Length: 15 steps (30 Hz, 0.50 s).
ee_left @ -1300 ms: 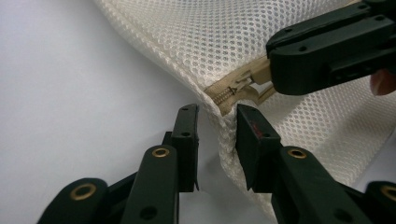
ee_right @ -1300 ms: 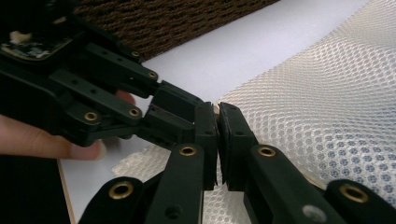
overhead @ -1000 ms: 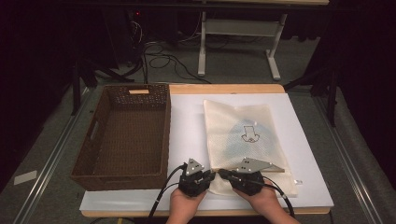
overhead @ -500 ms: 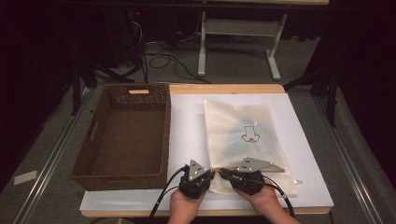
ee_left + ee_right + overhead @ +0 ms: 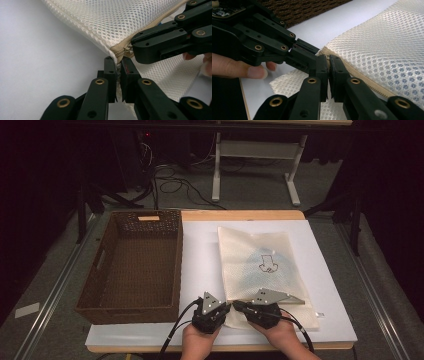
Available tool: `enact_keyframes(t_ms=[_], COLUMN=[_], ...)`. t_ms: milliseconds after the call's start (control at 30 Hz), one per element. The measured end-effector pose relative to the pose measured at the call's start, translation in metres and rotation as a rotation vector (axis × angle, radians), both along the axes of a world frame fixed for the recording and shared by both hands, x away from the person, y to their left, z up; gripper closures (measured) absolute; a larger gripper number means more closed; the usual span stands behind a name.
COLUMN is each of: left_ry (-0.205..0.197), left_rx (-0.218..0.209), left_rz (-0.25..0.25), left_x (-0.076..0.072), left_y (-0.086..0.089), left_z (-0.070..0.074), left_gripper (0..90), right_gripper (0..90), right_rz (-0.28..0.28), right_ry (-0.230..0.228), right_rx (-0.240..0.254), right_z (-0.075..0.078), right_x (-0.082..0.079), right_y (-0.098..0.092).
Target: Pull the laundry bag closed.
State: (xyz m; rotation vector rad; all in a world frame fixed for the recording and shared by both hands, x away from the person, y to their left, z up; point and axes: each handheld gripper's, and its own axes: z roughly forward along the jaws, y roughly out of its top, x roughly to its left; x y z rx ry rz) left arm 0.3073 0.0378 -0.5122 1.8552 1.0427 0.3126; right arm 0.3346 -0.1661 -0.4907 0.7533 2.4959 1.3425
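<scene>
White table board, wicker basket at left, empty, well apart from the work

Cream mesh bag flat on the board, right of the basket; printed mark and pale contents visible through the mesh; near edge raised at its left corner between both grippers

Left gripper: jaws nearly together, clamped on the corner fabric of the bag just below the zipper end

Right gripper: jaws likewise narrow, pinched on the zipper end beside the left gripper's tips; whether the pull tab itself or just the tape is held cannot be told

Hazards from this position, judged:
- Slip of the right grip off the zipper end on the first pull, caused by a shallow bite on thin, slick material
- Loss of the corner anchor, caused by few mesh layers between the left jaws; bag then dragged across the board instead of opened
- Mesh snagged in the slider, caused by a pull off the line of the zipper or slack fabric bunched near the corner
- Collision of the two sets of tips, caused by close spacing at the start of travel
</scene>
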Motion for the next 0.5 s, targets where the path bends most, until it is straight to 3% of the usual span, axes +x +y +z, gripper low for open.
enact_keyframes(t_ms=[500], left_ry=[0.012], left_rx=[-0.031], left_rz=[0.002], left_x=[0.0], left_y=[0.0038], left_z=[0.0035], left_gripper=[84.9], right_gripper=[87.9], right_rz=[-0.008], right_ry=[0.013], right_rx=[0.005], right_z=[0.0001], right_x=[0.0025], right_y=[-0.0045])
